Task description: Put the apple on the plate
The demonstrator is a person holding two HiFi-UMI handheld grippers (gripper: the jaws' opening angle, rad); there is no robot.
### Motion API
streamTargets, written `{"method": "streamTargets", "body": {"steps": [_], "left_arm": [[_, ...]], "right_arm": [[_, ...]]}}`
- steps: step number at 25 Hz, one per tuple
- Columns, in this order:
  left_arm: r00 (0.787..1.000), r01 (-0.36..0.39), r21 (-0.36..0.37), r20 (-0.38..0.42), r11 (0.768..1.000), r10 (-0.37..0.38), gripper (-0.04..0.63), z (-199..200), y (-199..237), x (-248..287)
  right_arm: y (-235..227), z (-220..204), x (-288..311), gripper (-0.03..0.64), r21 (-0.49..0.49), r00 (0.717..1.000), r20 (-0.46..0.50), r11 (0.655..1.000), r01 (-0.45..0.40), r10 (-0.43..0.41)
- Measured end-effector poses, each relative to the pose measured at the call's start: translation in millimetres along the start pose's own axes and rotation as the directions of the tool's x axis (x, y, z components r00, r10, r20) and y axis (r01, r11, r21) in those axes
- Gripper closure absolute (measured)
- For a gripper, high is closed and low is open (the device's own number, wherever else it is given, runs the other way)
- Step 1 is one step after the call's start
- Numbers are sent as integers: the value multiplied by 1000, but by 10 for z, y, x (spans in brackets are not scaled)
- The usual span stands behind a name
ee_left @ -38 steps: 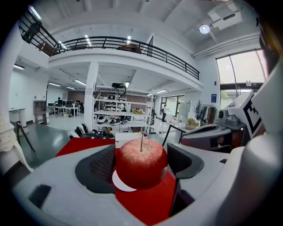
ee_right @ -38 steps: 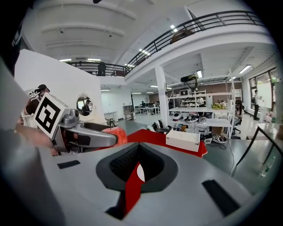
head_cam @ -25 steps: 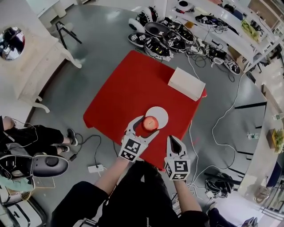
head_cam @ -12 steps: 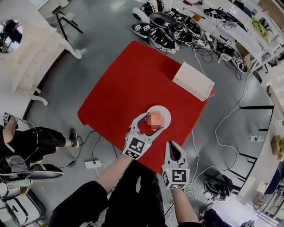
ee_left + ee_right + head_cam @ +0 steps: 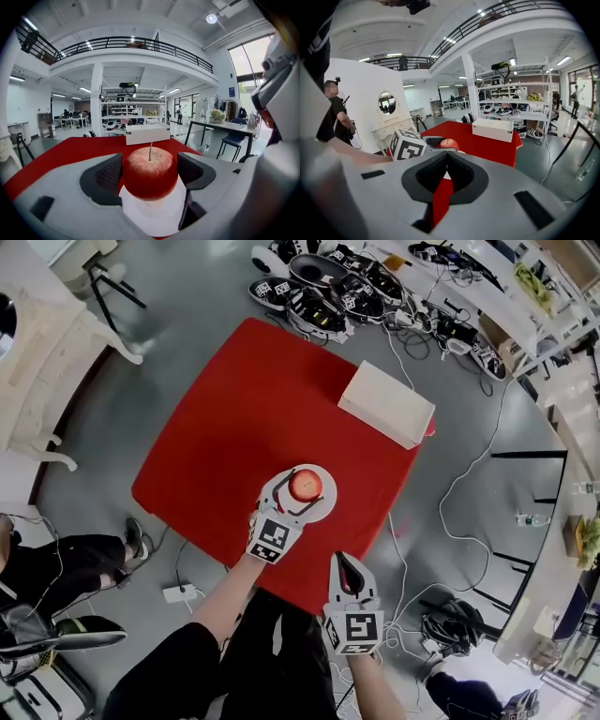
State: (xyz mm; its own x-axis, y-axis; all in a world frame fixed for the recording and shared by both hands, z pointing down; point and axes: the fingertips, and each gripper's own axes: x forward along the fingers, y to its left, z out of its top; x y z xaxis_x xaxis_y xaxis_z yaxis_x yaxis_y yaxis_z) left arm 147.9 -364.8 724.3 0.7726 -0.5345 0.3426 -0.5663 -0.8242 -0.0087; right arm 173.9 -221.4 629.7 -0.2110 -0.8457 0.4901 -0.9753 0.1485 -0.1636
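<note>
A red apple (image 5: 306,486) with its stem up stands on the white plate (image 5: 320,510) near the front edge of the red table (image 5: 234,418). My left gripper (image 5: 302,484) reaches in from the near side, its two dark pads against the apple's sides. The left gripper view shows the apple (image 5: 150,173) between the pads, with the plate (image 5: 154,213) under it. My right gripper (image 5: 345,564) hangs off the table's front edge, shut and empty. In the right gripper view its jaws (image 5: 446,157) meet, with the apple (image 5: 449,143) beyond them.
A white box (image 5: 386,404) lies at the table's far right corner. Black gear and cables (image 5: 328,287) are piled on the floor beyond the table. A power strip (image 5: 176,593) lies on the floor at the near left. White furniture (image 5: 37,381) stands at the left.
My left gripper has carried the apple from the plate's near-left rim to the plate's middle. The right gripper has stayed low, off the table's edge.
</note>
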Motion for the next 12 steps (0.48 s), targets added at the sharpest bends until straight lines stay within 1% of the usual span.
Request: {"method": "streamTargets", "body": {"steps": [4, 12], "left_arm": [[999, -4, -27, -52, 1000, 2, 224, -232, -25, 194], [996, 21, -2, -85, 1000, -21, 222, -426, -134, 229]], "right_arm": [[-158, -75, 25, 606, 21, 1000, -20, 1000, 17, -17], [-275, -131, 67, 606, 42, 999, -39, 999, 33, -31]]}}
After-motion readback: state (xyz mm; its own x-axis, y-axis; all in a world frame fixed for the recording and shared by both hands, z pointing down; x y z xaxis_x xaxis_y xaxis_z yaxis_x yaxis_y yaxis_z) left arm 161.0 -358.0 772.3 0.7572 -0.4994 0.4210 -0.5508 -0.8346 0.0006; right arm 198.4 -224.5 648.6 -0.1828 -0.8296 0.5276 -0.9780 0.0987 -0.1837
